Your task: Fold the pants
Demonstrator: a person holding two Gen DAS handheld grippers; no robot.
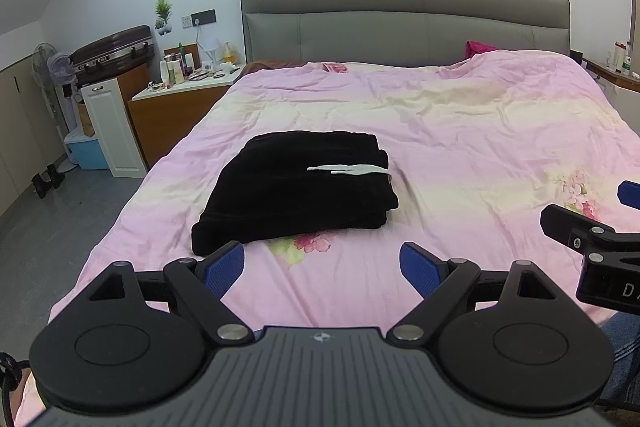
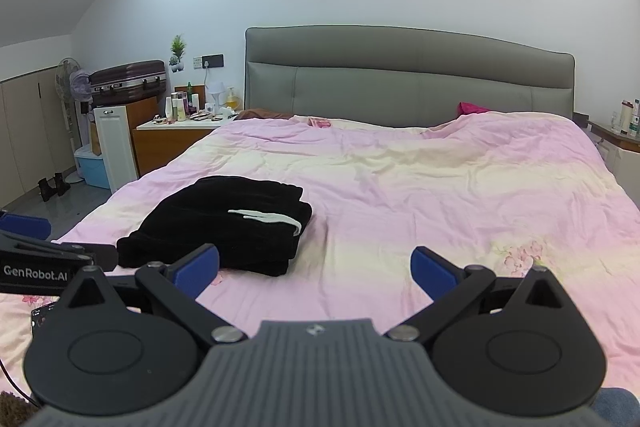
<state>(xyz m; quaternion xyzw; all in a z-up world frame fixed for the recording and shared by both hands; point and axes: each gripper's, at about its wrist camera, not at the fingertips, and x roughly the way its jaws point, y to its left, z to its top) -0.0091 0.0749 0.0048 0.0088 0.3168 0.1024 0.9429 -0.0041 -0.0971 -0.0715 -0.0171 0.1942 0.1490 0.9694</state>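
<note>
Black pants (image 1: pixel 296 187) lie folded in a compact stack on the pink bed cover (image 1: pixel 460 131), a white drawstring across the top. In the right wrist view the pants (image 2: pixel 216 223) lie to the left of centre. My left gripper (image 1: pixel 322 267) is open and empty, held just short of the stack's near edge. My right gripper (image 2: pixel 316 271) is open and empty, to the right of the stack. The right gripper also shows at the right edge of the left wrist view (image 1: pixel 600 235).
The grey headboard (image 1: pixel 400 23) stands at the far end of the bed. A nightstand (image 1: pixel 180 107) with bottles, a white cabinet (image 1: pixel 112 131), a suitcase (image 1: pixel 112 51) and a fan (image 1: pixel 52 75) stand left of the bed. A phone (image 2: pixel 42 317) lies near the front left.
</note>
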